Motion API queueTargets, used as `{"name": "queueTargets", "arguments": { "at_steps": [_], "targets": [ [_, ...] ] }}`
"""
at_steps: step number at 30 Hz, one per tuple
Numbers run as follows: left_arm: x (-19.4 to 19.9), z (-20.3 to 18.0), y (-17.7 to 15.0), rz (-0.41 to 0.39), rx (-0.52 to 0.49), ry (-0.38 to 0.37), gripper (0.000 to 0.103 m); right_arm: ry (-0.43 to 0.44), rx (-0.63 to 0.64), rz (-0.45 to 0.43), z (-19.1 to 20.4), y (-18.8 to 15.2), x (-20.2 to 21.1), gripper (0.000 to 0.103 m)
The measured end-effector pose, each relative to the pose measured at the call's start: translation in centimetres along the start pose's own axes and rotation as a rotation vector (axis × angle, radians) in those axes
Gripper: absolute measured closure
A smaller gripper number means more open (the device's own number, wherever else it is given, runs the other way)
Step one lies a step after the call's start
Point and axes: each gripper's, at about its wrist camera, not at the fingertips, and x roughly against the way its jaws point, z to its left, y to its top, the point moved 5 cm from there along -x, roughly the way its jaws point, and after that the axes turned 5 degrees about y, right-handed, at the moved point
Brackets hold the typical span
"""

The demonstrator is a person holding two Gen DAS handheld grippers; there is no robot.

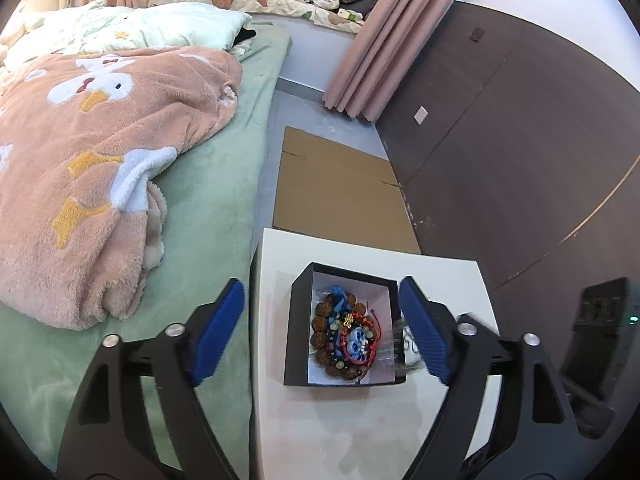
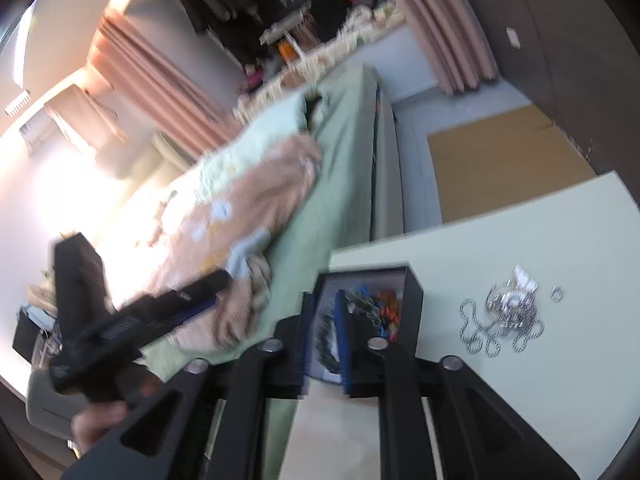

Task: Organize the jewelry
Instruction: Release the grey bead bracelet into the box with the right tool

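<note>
L gripper [image 1: 322, 330] is over the black box [image 1: 298, 332] on the white desk [image 1: 360, 420], fingers [image 1: 219, 332] spread wide, nothing in them. They straddle the box w/o touching it, as far as I can see. Box is open-topped, white inside, already holding beaded bracelets [image 1: 344, 334], a tangle of brown wooden beads, red cord, blue bits.

R gripper [image 2: 323, 338] is blurry but the fingers [image 2: 342, 336] stand apart, released; something dark and beady hangs btwn them over the box's near edge. Can't tell if it's clear of the pads or just dropping in.

What's left: the silver chains [image 2: 502, 320] heaped on the desk, just beside the box on its right, plus a small ring [image 2: 557, 293] a bit further out.

Handling, my guess: chains are light, limp, slippery, and they'll snag on each other, so pinching the thick middle of the heap should lift most of it at once. A loose end would just trail. Ring is tiny and hard, prob skids; I'd come down straight over it and close slow.
</note>
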Motion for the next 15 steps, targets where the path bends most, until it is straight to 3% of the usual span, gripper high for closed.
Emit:
{"name": "queueTargets", "arguments": {
  "at_steps": [1, 6, 15],
  "targets": [
    [0.0, 0.1, -0.1, 0.001, -0.003, 0.003, 0.018, -0.017, -0.006, 0.004, -0.4, -0.3, -0.1, 0.039],
    [-0.1, 0.0, -0.6, 0.012, -0.008, 0.007, 0.014, -0.075, -0.062, -0.057, -2.8, -0.2, 2.6, 0.040],
    [-0.3, -3.9, -2.2, 0.022, -0.086, -0.027, 0.013, -0.160, -0.125, -0.043, -6.7, -1.2, 5.5, 0.038]
  ]
}}
